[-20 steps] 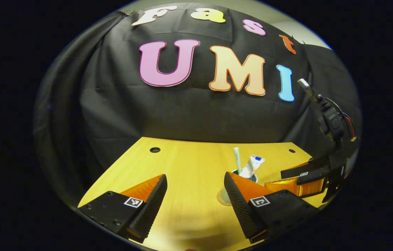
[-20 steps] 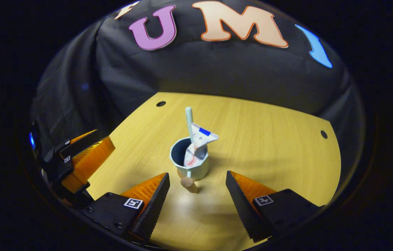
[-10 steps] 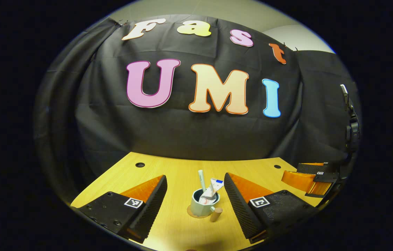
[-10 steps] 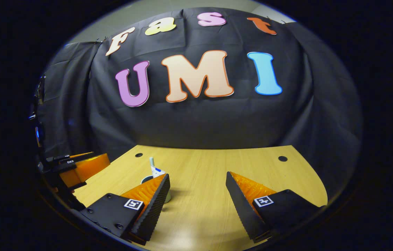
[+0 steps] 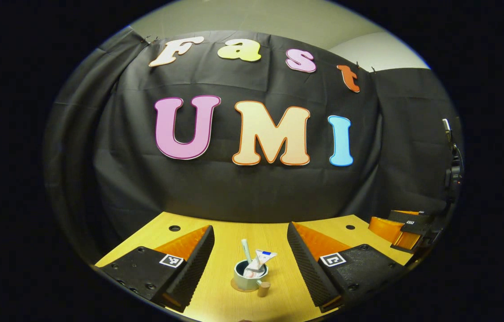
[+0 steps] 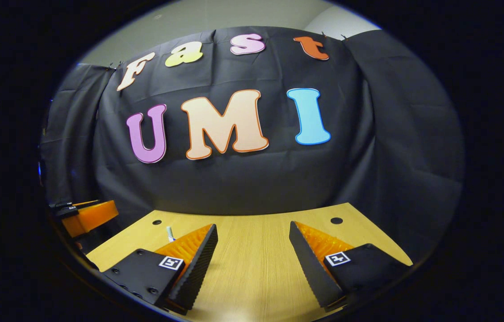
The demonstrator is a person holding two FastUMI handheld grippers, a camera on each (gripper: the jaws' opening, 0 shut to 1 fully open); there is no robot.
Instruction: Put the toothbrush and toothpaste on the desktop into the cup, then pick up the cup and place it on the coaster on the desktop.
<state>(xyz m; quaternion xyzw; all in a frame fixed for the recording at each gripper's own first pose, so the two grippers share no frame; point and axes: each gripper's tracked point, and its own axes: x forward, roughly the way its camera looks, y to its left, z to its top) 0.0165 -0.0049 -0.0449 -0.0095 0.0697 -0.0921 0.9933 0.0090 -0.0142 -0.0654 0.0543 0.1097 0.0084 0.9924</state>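
While the left gripper view looks straight down its own two fingers at the cup (image 5: 250,274), the right gripper view catches little more of that group than the pale tip of the toothbrush (image 6: 170,232) poking up behind its near finger. From the left gripper (image 5: 250,264), whose jaws stand wide apart with nothing between them, the cup sits upright on the round coaster (image 5: 237,286) on the wooden desktop (image 5: 229,232), with the toothbrush standing in it and the crumpled toothpaste (image 5: 258,260) tube leaning beside it inside the rim. A short cork-coloured handle (image 5: 263,289) juts from the cup's near side toward the camera. At the far right edge of that view the other gripper shows over the desktop corner, well apart from the cup. The right gripper (image 6: 252,264) likewise has its jaws spread open and empty above bare wood, and at its far left edge the left gripper appears, held off the table's side. Two small round holes (image 6: 336,220) mark the desktop's back corners near the black cloth wall (image 6: 252,174). Nothing touches the cup, which stands between the left gripper's fingers in the picture but farther off than their tips.
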